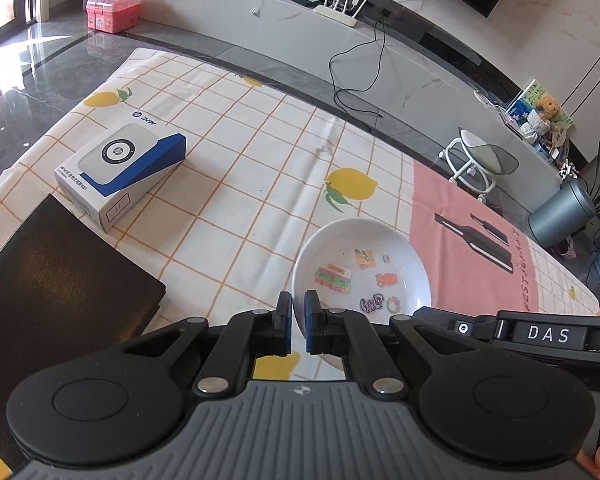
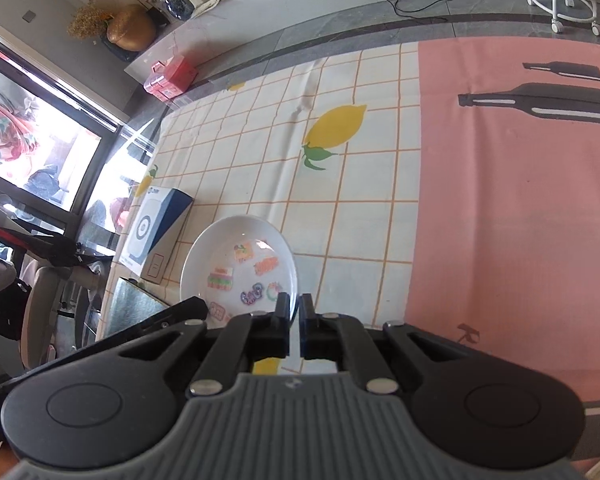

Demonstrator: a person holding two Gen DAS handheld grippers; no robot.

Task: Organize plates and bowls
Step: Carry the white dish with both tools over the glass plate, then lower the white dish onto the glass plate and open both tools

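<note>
White bowl (image 1: 362, 266) pinched at opposite rims — left gripper (image 1: 298, 322) and right gripper (image 2: 295, 320) both clamped tight on it, above the checked cloth (image 1: 236, 184). Box (image 1: 120, 172) sits well left — plenty of room.

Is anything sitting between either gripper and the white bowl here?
No. Both grippers already clamp the bowl's rim: the left gripper on its left edge, the right gripper on its right edge. The box and black folder lie off to the left.

The tongs' bodies hide the white bowl's (image 1: 360, 264) near rim.
</note>
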